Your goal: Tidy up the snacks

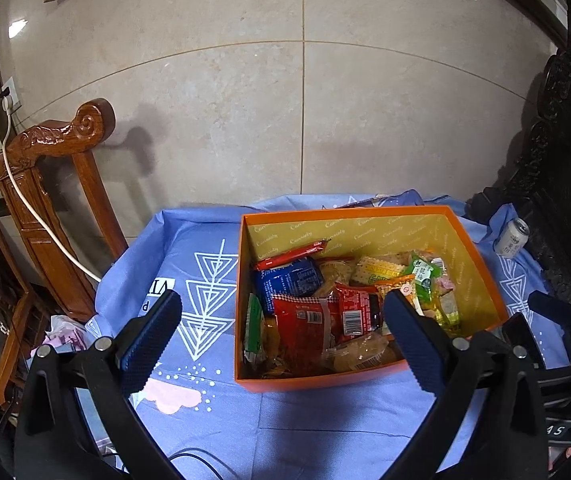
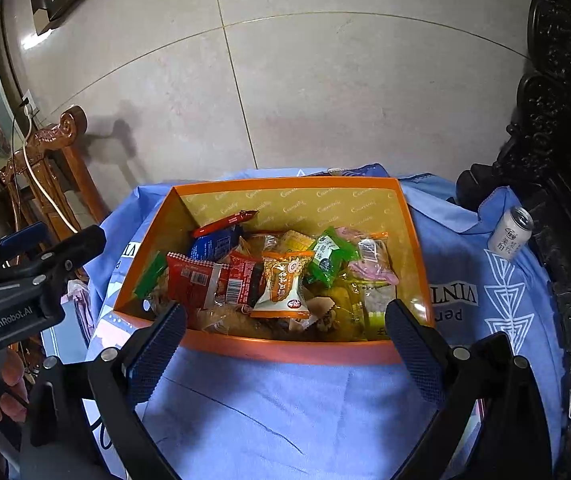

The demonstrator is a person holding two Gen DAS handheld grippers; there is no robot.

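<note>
An orange box [image 1: 481, 258] with a yellow lining stands on a blue cloth [image 1: 189, 248]. It holds several snack packets: a red packet [image 1: 303, 322], a blue one [image 1: 287, 280], a green one [image 1: 421, 270]. My left gripper [image 1: 281, 318] is open and empty, held above the box's near left part. In the right wrist view the box [image 2: 415, 240] lies ahead with an orange-and-white packet [image 2: 283, 284] in its middle. My right gripper [image 2: 285, 326] is open and empty, above the box's near wall. The left gripper's body [image 2: 25, 276] shows at the left.
A white drink can [image 1: 511, 238] stands on the cloth at the right, also in the right wrist view [image 2: 509, 234]. A carved wooden chair [image 1: 57, 184] with a white cable stands left. Dark carved furniture [image 2: 557, 140] is at the right. Tiled wall behind.
</note>
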